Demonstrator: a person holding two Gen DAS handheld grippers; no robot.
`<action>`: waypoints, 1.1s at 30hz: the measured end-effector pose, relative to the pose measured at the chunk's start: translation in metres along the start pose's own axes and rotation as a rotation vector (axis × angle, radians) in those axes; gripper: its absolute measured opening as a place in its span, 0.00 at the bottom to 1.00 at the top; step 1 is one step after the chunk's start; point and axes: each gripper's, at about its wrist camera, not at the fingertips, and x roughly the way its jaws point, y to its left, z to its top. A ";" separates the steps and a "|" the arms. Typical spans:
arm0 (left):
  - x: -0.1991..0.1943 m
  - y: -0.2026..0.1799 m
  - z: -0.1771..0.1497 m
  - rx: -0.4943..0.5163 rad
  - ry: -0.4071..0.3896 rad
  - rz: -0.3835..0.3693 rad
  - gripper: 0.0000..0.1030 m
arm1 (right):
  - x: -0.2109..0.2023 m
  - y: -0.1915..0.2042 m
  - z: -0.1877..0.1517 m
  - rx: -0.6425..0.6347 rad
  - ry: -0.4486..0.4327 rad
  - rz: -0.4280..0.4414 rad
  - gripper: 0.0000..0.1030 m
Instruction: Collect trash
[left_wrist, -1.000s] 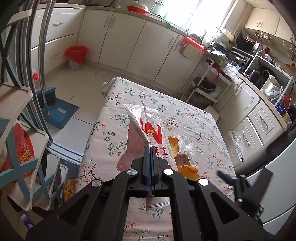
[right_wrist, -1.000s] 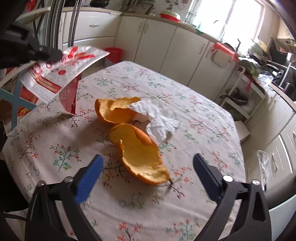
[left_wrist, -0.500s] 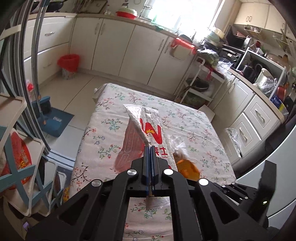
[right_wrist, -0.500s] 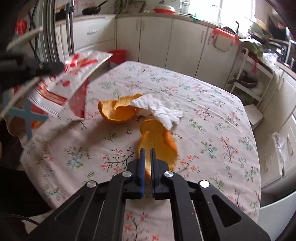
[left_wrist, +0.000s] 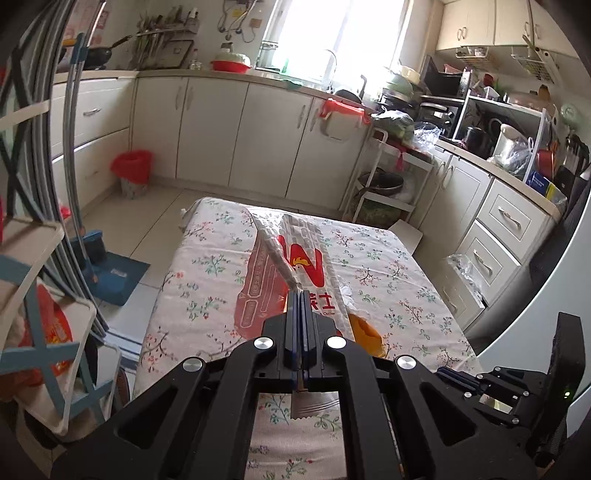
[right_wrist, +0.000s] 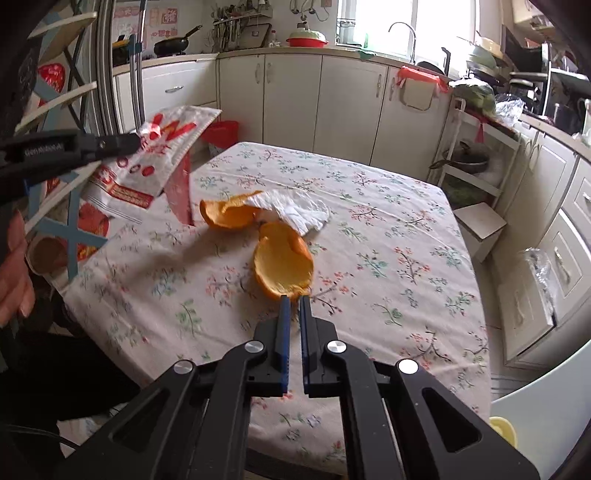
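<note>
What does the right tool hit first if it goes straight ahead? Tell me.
The right tool already pinches the near edge of an orange peel. Pushed straight on, it would likely meet the white tissue draped over the second peel, though depth is hard to judge.

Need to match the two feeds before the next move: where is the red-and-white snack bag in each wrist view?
Left wrist: snack bag at centre, running up from the shut left gripper.
Right wrist: snack bag upper left, hanging from that gripper.
Shared landmark: red bin.
</note>
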 end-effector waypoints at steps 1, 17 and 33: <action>-0.002 0.002 -0.001 -0.007 0.002 0.005 0.01 | 0.002 0.002 0.002 -0.011 -0.001 0.006 0.08; 0.002 0.017 0.000 -0.043 0.014 0.025 0.01 | 0.091 0.022 0.024 -0.108 0.135 -0.019 0.07; -0.015 -0.060 -0.024 0.124 -0.034 -0.034 0.01 | -0.051 -0.019 -0.019 0.053 -0.099 -0.013 0.06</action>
